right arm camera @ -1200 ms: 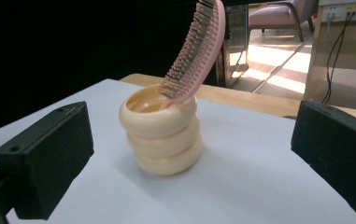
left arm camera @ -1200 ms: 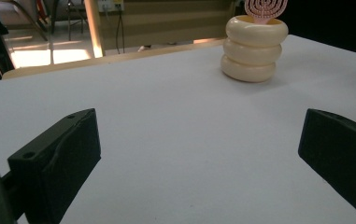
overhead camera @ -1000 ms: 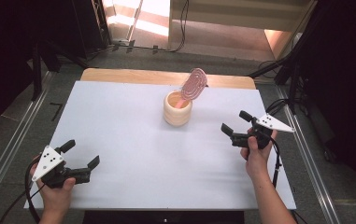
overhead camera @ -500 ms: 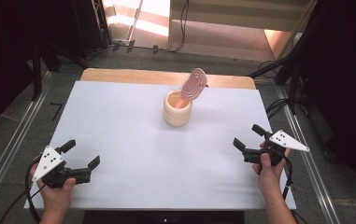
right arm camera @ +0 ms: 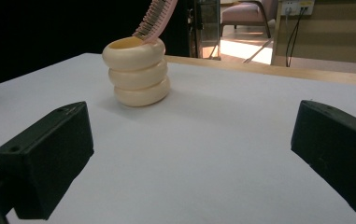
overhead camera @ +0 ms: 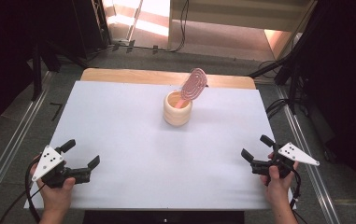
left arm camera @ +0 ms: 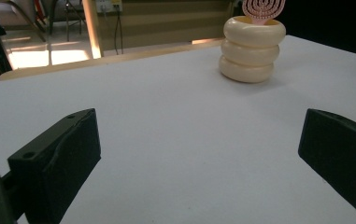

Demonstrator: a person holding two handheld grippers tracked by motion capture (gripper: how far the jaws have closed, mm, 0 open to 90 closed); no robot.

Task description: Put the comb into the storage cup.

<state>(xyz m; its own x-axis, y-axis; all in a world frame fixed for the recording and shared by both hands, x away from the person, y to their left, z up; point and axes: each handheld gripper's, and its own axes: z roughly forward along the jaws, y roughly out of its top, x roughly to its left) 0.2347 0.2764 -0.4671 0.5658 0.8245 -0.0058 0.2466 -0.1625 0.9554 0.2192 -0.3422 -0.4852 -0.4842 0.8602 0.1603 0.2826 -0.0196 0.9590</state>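
Note:
A cream ribbed holder point(overhead camera: 177, 108) stands upright near the back middle of the white table point(overhead camera: 119, 121). A pink round slotted tool point(overhead camera: 193, 85) leans out of it to the right; the holder point(left arm camera: 252, 49) point(right arm camera: 137, 73) and the tool point(left arm camera: 263, 8) point(right arm camera: 156, 17) also appear in both gripper views. My left gripper point(overhead camera: 83, 155) rests at the front left corner, open and holding nothing. My right gripper point(overhead camera: 257, 148) sits at the front right edge, open and holding nothing. Both stand well apart from the holder.
A wooden strip point(overhead camera: 133, 75) runs along the table's far edge. Black stands and cables point(overhead camera: 278, 107) sit on the floor around the table, with metal rails point(overhead camera: 7, 154) to the left.
My right gripper has drawn back from the middle right toward the front right edge. The left gripper, holder and tool have stayed put.

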